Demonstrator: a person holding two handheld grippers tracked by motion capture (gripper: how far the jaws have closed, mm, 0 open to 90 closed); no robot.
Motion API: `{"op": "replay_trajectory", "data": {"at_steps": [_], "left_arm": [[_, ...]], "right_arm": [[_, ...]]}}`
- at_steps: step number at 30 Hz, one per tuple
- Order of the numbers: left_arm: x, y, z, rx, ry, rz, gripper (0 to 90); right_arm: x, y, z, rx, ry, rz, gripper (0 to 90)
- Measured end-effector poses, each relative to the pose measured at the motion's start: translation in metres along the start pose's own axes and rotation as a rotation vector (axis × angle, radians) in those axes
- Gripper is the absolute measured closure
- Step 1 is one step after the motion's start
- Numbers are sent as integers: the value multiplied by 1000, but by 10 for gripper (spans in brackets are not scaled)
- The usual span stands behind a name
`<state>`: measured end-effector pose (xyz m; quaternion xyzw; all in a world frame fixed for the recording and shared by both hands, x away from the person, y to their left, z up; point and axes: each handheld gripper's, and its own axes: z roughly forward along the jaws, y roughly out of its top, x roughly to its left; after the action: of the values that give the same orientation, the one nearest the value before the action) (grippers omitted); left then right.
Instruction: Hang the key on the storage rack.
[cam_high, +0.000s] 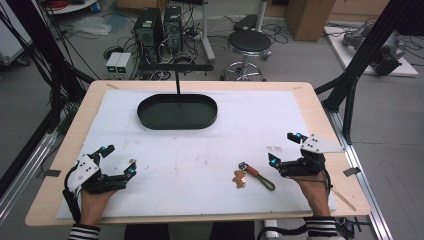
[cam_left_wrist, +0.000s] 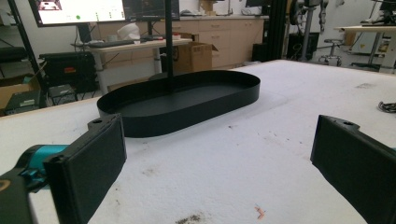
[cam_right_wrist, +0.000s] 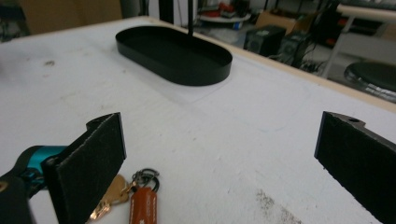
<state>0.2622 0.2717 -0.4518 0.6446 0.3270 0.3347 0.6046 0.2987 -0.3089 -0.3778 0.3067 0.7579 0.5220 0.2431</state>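
Right gripper view: left claw pad hides keychain (cam_right_wrist: 133, 193) partly

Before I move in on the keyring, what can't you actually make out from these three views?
- Keyring: right gripper view, lower part cut off by the frame edge, gold charm partly behind the near jaw.
- Keyring: high view, too small to read details.
- Black tray floor: left gripper view, near part hidden behind its own wall.

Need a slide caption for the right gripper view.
Open hand-held gripper beside keyring; black oval tray beyond.
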Motion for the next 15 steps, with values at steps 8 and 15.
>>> {"op": "replay_trajectory", "data": {"at_steps": [8,15], "left_arm": [[0,0,0,0,1,4,39],[-1,0,0,2,1,7,39]], "right_arm": [[-3,20,-4,173,78,-67,9],[-5,27,1,285,125,-143,9]]}}
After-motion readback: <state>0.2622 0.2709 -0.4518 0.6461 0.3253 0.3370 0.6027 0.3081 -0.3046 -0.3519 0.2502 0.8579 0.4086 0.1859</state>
